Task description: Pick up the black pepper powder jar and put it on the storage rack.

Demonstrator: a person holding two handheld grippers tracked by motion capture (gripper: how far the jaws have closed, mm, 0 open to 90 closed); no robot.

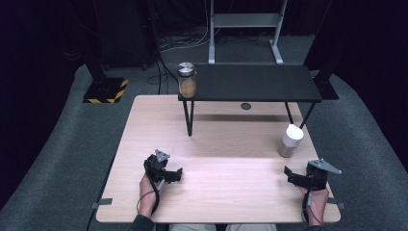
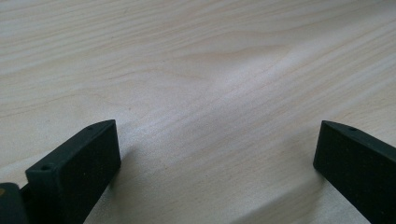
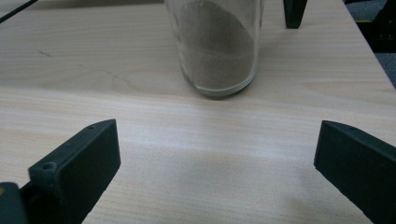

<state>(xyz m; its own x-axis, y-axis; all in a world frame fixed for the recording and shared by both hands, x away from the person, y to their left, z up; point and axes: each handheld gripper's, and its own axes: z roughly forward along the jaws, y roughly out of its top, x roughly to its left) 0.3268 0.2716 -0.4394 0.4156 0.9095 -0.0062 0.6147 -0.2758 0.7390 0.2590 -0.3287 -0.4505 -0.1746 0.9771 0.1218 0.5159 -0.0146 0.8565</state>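
The table [image 1: 216, 159] is pale wood with a soft, wavy grain and a smooth matt finish, its corners rounded. Near its right edge stands a cylindrical glass jar [image 1: 290, 140] with a rounded white lid; in the right gripper view the clear glass wall [image 3: 217, 44] shows a fine grey-brown powder heaped inside, higher on one side, above a thick transparent base.

The right gripper [image 1: 294, 176] sits low over the table just in front of that jar, near it but not touching. Its two blocky black jaws have flat, slightly grainy inner pads and stand wide apart, with nothing between them but bare wood. The left gripper [image 1: 175, 174] is well apart from it at the table's left front, jaws equally spread over empty grain, holding nothing. Each carries a grey three-cornered plate on top.

At the far edge a flat black shelf [image 1: 250, 83] on thin black metal legs spans the table. On its left end stands a second glass jar [image 1: 186, 80], with a shiny metal lid and tan, grainy contents.
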